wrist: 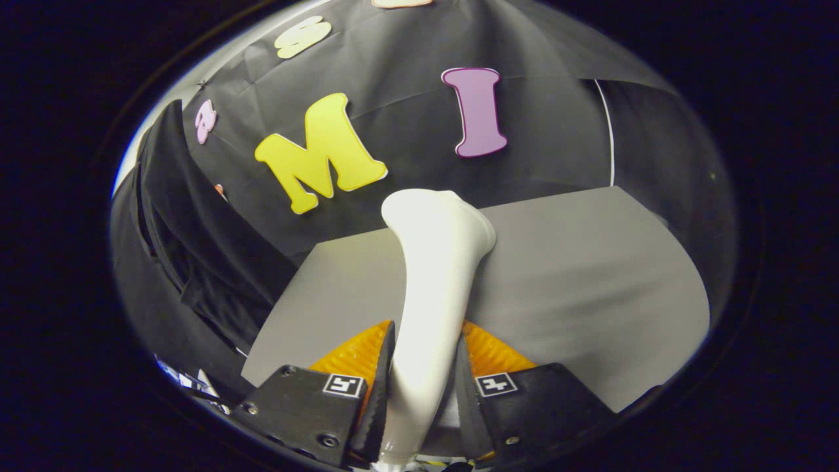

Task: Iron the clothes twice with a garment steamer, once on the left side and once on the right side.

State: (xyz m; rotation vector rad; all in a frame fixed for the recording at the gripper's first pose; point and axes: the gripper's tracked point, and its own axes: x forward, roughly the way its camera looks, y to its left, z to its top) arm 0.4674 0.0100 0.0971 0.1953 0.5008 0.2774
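A white garment steamer (436,275) stands up between my fingers, its handle pinched by both and its wide head beyond the fingertips, above the grey table (590,275). My gripper (425,357) is shut on the handle. A black garment (190,236) hangs to the left of the steamer, beside the table's left edge, apart from the steamer head.
The grey table spreads ahead and to the right of the fingers. The black cloth wall (406,78) rises behind it. A thin white cord (609,131) runs down the wall at the back right. Some small items (190,380) lie low at the left, too blurred to tell.
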